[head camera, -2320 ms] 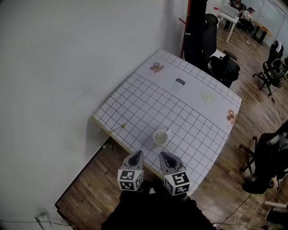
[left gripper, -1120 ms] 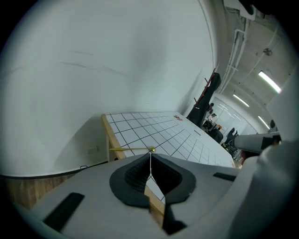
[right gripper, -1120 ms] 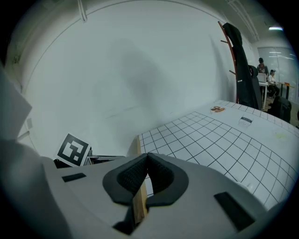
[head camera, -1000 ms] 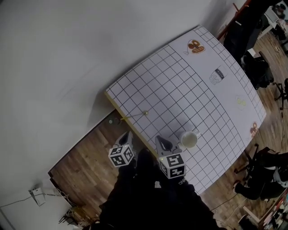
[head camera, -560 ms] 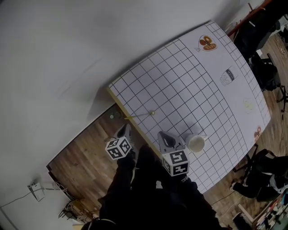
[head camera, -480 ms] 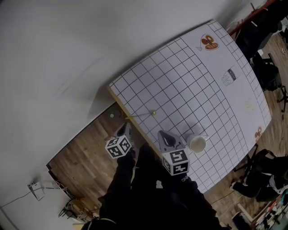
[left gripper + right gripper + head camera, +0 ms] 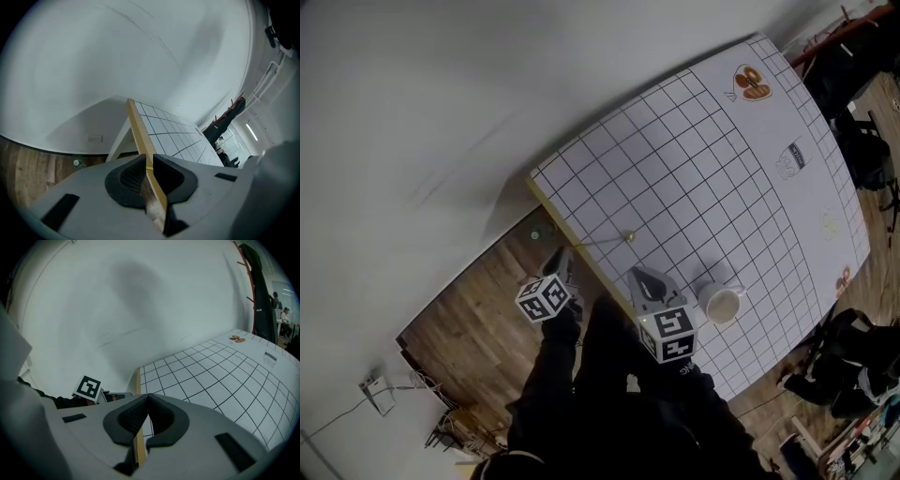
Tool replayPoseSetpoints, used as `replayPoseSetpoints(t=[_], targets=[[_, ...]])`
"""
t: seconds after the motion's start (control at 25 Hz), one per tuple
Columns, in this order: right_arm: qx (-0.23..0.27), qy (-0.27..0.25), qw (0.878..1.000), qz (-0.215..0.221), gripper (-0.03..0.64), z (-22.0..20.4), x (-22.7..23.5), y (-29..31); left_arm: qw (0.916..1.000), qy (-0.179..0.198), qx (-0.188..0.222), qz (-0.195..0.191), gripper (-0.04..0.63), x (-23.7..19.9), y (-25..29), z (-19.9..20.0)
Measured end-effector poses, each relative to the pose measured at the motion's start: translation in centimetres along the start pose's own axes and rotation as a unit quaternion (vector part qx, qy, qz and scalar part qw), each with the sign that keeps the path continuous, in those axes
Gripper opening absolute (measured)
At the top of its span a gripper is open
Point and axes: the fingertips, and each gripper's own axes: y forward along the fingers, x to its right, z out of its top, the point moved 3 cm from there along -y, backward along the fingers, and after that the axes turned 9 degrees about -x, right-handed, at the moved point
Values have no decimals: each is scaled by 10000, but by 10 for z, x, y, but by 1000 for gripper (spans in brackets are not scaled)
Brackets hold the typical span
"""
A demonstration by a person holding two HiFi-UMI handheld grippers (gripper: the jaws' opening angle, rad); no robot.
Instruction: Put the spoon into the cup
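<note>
Our left claw [image 7: 555, 262] and right claw [image 7: 642, 277] are closed, holding nothing. The thin golden spoon [image 7: 602, 240] lies at the edge of the white gridded desk [image 7: 694, 169], 10 o'clock from the white cup [image 7: 722, 305]. If we bump its seemingly overhanging handle, we could knock it off.

One table [image 7: 694, 178]. On it: one spoon [image 7: 605, 240], one cup [image 7: 722, 304], four printed pictures [image 7: 753, 82]. At its near edge, two: left gripper [image 7: 555, 256], right gripper [image 7: 637, 273].
</note>
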Motion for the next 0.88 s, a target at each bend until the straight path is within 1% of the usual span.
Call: replayPoseSetpoints(t=[0.08, 0.12, 0.16, 0.2, 0.36, 0.52, 0.56, 0.64, 0.76, 0.88], targets=[[-30, 24, 10000, -30, 15, 0, 4, 3, 9998, -153, -3, -124, 39, -3, 5, 1], [-43, 39, 10000, -47, 15, 0, 6, 5, 9995, -245, -12, -178, 53, -5, 8, 0], [-54, 56, 9999, -65, 15, 0, 8, 6, 9992, -329, -22, -222, 103, -7, 10, 0], [-61, 76, 9999, -82, 15, 1, 11, 7, 9989, -395, -28, -265, 138, -9, 11, -1], [-69, 139, 9998, -140, 15, 2, 18, 8, 9962, -677, -6, -550, 143, -11, 16, -3], [-77, 192, 9996, -178, 15, 1, 24, 9, 9919, -953, -116, -836, 143, -12, 23, -8], [-78, 209, 9996, -186, 15, 0, 24, 10, 9897, -1073, -90, -943, 143, -13, 24, -8], [-87, 240, 9995, -194, 15, -1, 25, 10, 9854, -1266, 4, -1141, 108, -11, 25, -8], [-103, 250, 9995, -191, 15, -4, 25, 8, 9811, -1449, 77, -1281, 97, -9, 22, -9], [-110, 219, 9995, -190, 15, -5, 22, 3, 9794, -1465, 233, -1368, 85, -5, 12, -7]])
